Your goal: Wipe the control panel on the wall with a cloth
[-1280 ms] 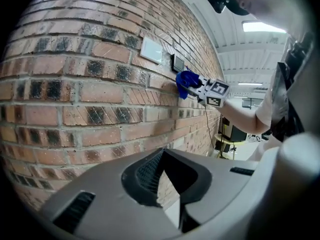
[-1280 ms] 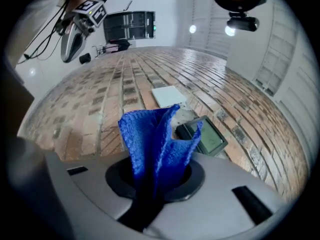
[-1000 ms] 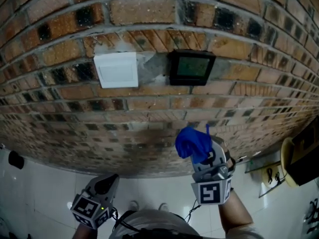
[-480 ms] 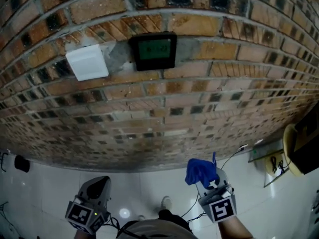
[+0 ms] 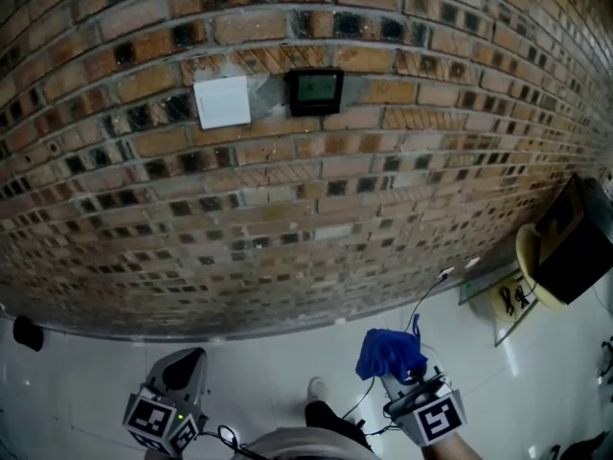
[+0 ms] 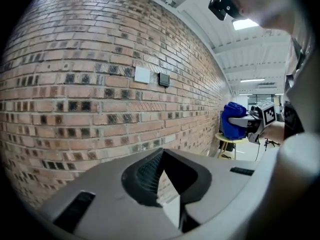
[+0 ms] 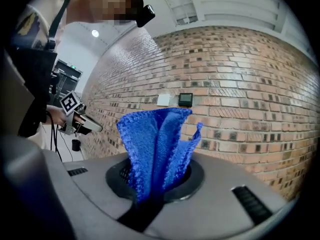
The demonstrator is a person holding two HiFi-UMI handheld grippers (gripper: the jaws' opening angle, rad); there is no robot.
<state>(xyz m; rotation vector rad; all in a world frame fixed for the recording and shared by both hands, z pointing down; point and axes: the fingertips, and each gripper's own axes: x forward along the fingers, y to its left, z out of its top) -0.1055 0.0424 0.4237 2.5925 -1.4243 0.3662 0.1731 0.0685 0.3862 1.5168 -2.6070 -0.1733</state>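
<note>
Right claw (image 5: pixel 400 379) is gripping the blue cloth (image 7: pixel 155 144), well below the control panel (image 5: pixel 316 89).
The head view is showing the panel sitting high on the brick wall (image 5: pixel 335 190) beside a white plate (image 5: pixel 222 102); only the left gripper view is showing the left claw (image 6: pixel 161 171) closed and empty.

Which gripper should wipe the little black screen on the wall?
Right. The right gripper is clamped on the blue cloth and points toward the control panel. The left gripper holds nothing.
</note>
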